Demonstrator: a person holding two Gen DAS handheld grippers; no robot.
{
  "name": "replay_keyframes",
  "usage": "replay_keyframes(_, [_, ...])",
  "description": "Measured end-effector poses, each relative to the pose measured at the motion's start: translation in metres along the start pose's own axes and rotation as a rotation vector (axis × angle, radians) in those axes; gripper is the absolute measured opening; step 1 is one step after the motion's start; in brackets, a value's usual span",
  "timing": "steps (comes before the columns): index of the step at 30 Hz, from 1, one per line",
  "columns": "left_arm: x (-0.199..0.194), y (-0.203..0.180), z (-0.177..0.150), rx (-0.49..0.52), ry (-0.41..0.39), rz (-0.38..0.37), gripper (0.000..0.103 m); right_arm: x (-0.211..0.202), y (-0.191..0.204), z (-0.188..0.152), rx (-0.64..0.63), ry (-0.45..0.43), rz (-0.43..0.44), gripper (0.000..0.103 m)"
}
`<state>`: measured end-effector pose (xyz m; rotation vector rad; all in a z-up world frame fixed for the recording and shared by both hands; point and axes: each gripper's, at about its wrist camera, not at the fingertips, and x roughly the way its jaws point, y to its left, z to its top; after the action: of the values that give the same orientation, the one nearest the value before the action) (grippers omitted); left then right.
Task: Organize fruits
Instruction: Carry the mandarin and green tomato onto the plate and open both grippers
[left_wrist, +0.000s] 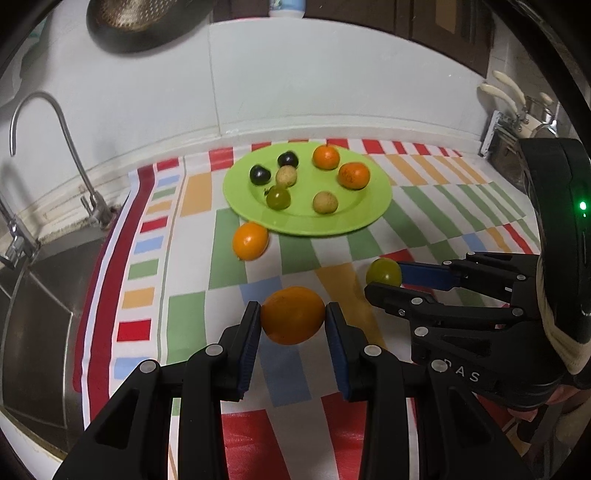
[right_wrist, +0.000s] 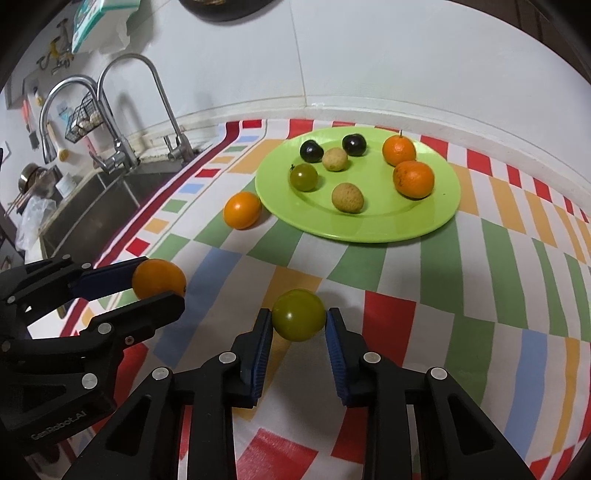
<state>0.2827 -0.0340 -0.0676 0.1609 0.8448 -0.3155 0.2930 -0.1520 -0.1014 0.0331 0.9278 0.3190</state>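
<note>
My left gripper (left_wrist: 293, 320) is shut on an orange fruit (left_wrist: 293, 314) just above the striped cloth; it also shows in the right wrist view (right_wrist: 159, 278). My right gripper (right_wrist: 299, 320) is shut on a green fruit (right_wrist: 299, 314), which also shows in the left wrist view (left_wrist: 383, 272). A green plate (left_wrist: 369, 218) (right_wrist: 436, 218) lies beyond, holding two oranges, two dark fruits, two tan fruits and one green fruit. Another orange (left_wrist: 250, 240) (right_wrist: 242, 209) lies on the cloth beside the plate's left edge.
A colourful striped cloth (left_wrist: 207, 258) covers the counter. A steel sink (left_wrist: 33, 314) with taps (left_wrist: 48, 147) is at the left. A white wall stands behind. A knife rack (left_wrist: 506, 122) is at the far right.
</note>
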Motion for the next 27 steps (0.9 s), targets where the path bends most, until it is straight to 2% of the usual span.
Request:
replay_keyframes(12, [-0.014, -0.002, 0.037, 0.095, -0.091, -0.066, 0.035, -0.043, -0.003, 0.026, 0.046, -0.134, -0.052, 0.031])
replay_keyframes(20, [-0.007, 0.008, 0.071, 0.149, -0.14, -0.08, 0.035, -0.047, -0.006, 0.05, 0.051, -0.185, -0.098, 0.031])
replay_keyframes(27, [0.012, 0.013, 0.099, 0.178, -0.16, -0.126, 0.035, -0.037, -0.016, 0.08, 0.051, -0.196, -0.138, 0.031])
